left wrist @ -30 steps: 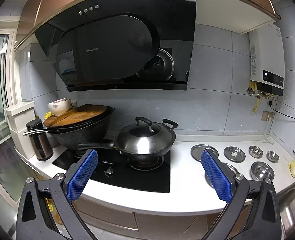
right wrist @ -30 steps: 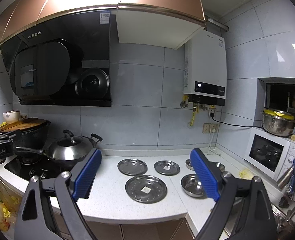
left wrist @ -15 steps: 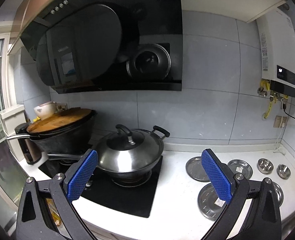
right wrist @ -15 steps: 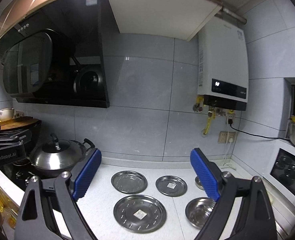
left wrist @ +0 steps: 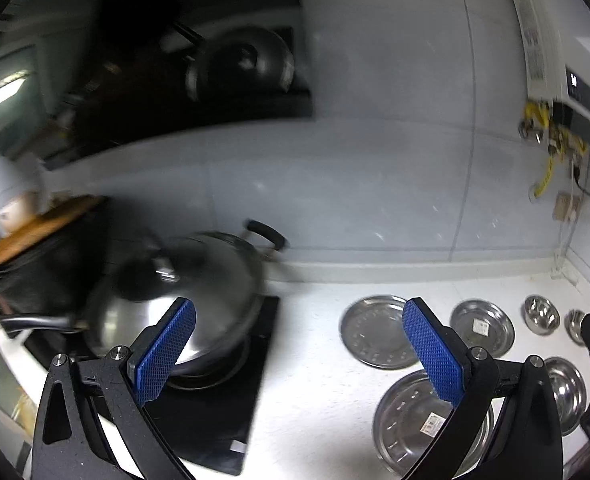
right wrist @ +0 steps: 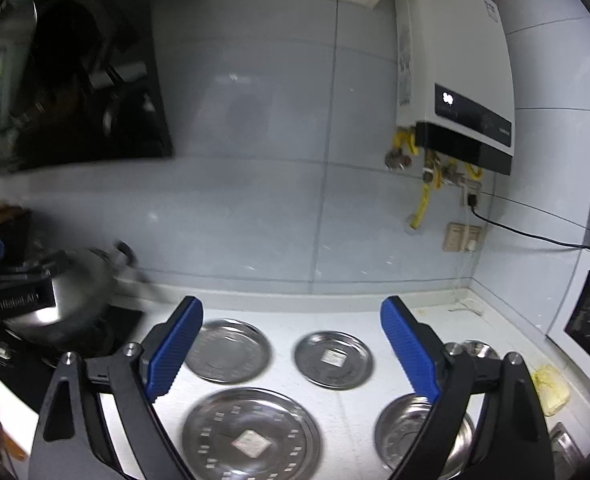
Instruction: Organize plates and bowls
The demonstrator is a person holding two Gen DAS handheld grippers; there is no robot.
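Plates and bowls lie spread in the open on the white table (right wrist: 359, 404), none stacked, each apart from its neighbours, which leaves room to come at any one of them from above. The large plate (right wrist: 251, 438) sits nearest the front edge, with a paper label at its middle; behind it are a medium plate (right wrist: 227, 350) and a small plate (right wrist: 333, 358), the small one also labelled. To their right a large bowl (right wrist: 411, 430) shows partly behind the right tool's finger, and a small bowl (right wrist: 477, 348) peeks out further back. In the left view a second small bowl (left wrist: 541, 314) stands beside it. All of them look empty; nothing but labels shows inside.

The right tool (right wrist: 291, 354) hangs over the plates with its blue pads spread wide and nothing between them, aimed roughly at the gap between the large plate and the two behind it. The left tool (left wrist: 299, 356) is likewise spread and empty, held over the bare table between the stove (left wrist: 215, 412) and the plates. Judging by that, no piece has yet been picked up, and sorting by size into nested piles is probably the plan.

A lidded wok (left wrist: 183, 304) rests on the stove, blurred; whatever it holds is hidden.
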